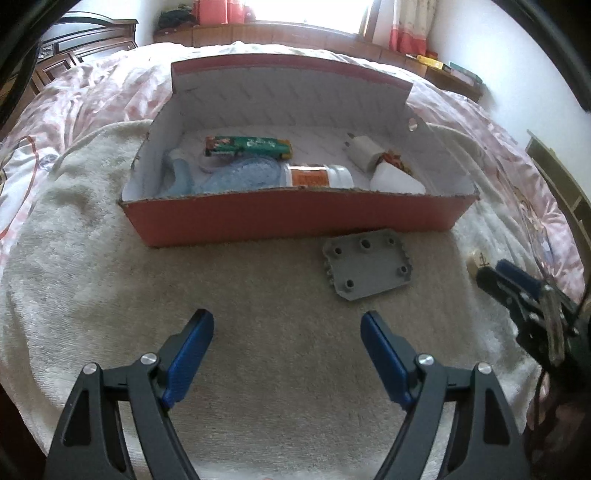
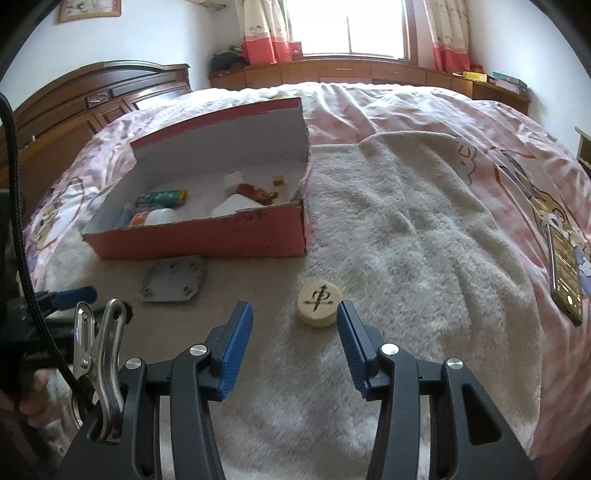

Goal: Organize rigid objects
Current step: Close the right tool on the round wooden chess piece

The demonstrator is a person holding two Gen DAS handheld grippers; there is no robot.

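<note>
A cream towel (image 2: 406, 229) is spread over a pink patterned bedspread (image 2: 369, 107) covering a bed. In the right wrist view, a dark wooden headboard (image 2: 92, 99) is seen at ten o'clock, a bright window (image 2: 347, 26) flanked by red-hemmed curtains (image 2: 262, 33) at twelve o'clock above a low wooden cabinet (image 2: 351, 72), and a framed picture (image 2: 88, 7) on the wall at eleven o'clock. A smartphone (image 2: 565, 273) is laid on the bedspread at three o'clock, just beside the towel's edge.

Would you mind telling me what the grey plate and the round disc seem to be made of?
Grey plate: probably moulded or printed plastic, matte, uniform grey, with recessed holes. Round disc: likely pale wood, smooth, with a dark carved character; resin cannot be excluded.
</note>
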